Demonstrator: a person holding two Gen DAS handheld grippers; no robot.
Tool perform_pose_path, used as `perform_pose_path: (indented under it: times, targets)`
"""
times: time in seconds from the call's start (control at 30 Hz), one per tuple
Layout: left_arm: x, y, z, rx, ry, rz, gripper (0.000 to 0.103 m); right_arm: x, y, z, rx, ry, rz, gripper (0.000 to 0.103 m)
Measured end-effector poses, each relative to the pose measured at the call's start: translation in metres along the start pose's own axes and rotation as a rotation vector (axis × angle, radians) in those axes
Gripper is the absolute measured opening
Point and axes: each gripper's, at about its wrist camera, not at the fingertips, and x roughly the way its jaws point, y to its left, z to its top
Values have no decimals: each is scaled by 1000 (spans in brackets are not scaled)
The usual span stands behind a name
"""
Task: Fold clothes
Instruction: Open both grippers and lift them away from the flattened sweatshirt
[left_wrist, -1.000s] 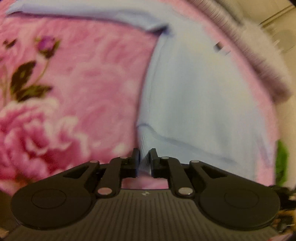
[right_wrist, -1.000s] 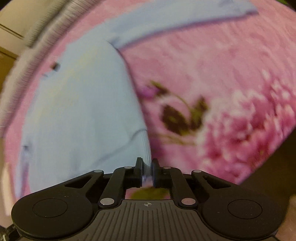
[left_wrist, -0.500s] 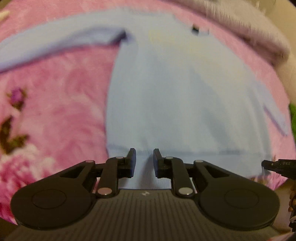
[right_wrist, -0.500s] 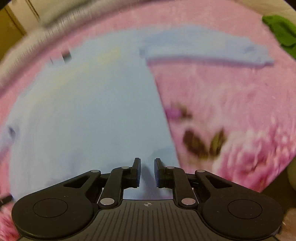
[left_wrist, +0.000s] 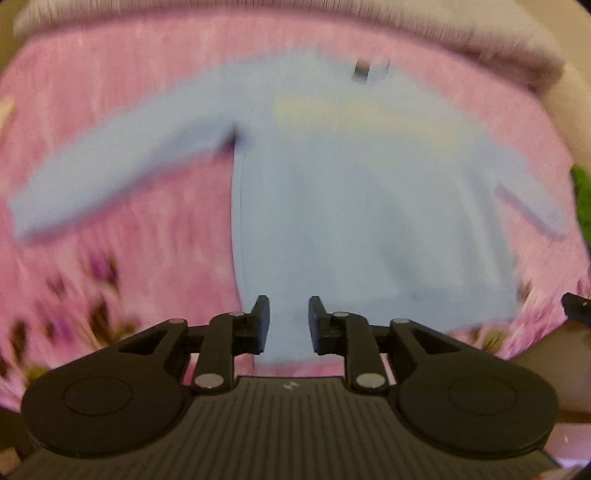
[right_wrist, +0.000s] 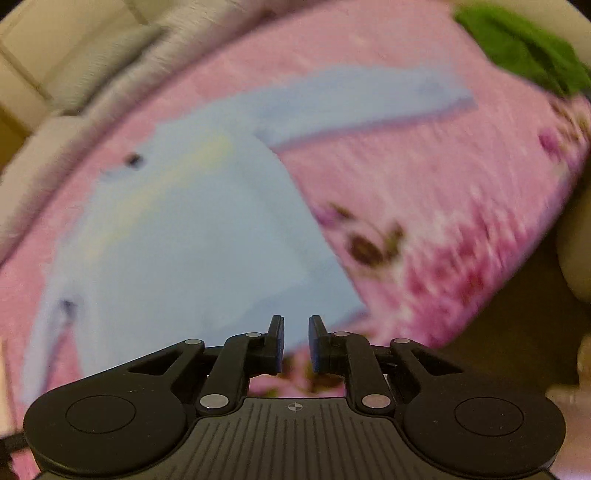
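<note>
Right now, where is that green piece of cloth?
The green cloth lies at the pink floral blanket's far right corner in the right wrist view, beyond the light blue sweater's outstretched sleeve.

You're over a bed with a pink floral blanket (left_wrist: 155, 74), grey fuzzy throw (left_wrist: 461, 26) along its far edge, cream wall (right_wrist: 48, 40) behind.

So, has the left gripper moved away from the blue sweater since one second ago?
Yes. The left gripper has lifted off the blue sweater hem it was pinching; the whole sweater now shows on the pink blanket. Its jaws are opening, nothing between them.

Blue sweater (left_wrist: 362, 206) flat on pink blanket (left_wrist: 147, 258)
</note>
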Motion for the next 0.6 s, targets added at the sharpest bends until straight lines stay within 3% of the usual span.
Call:
perform_pose_path:
  times: [0.03, 0.07, 0.17, 0.33, 0.6]
  targets:
    - [-14, -2, 9, 4, -35, 9, 26, -11, 13, 7, -28, -25, 20, 55]
    - [-25, -6, 17, 3, -62, 19, 27, -22, 25, 13, -55, -57, 40, 66]
    - [-58, -17, 30, -18, -127, 64, 28, -45, 58, 27, -140, -102, 94, 66]
    - [-94, -38, 16, -94, -162, 152, 31, -67, 88, 40, -253, -103, 168, 66]
    - [-109, -106, -28, -143, -135, 228, 31, -86, 62, 47, -367, -54, 166, 66]
